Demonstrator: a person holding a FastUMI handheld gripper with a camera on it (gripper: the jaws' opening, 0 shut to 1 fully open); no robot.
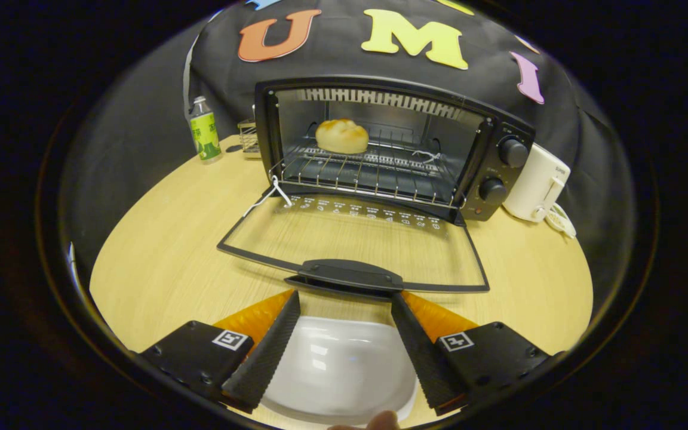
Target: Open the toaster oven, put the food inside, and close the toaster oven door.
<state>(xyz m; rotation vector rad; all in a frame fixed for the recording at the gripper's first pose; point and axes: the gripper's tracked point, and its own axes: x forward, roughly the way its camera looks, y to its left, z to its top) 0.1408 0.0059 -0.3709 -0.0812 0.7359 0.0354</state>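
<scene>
The black toaster oven (502, 179) stands on the wooden table (165, 263) with its glass door (356, 245) folded down flat toward me. A golden bread roll (342, 135) sits on the wire rack (368, 173) inside, toward the back left. The door handle (350, 275) lies just ahead of my fingertips. My gripper (344, 295) is open, fingers spread wide with nothing between them. A white plate (338, 370) rests on the table under and between the fingers.
A green-labelled bottle (203, 129) stands left of the oven, with a small wire holder (249, 137) beside it. A white appliance (536, 182) with a coiled cord (561, 220) sits to the oven's right. A fingertip (383, 421) shows at the plate's near rim.
</scene>
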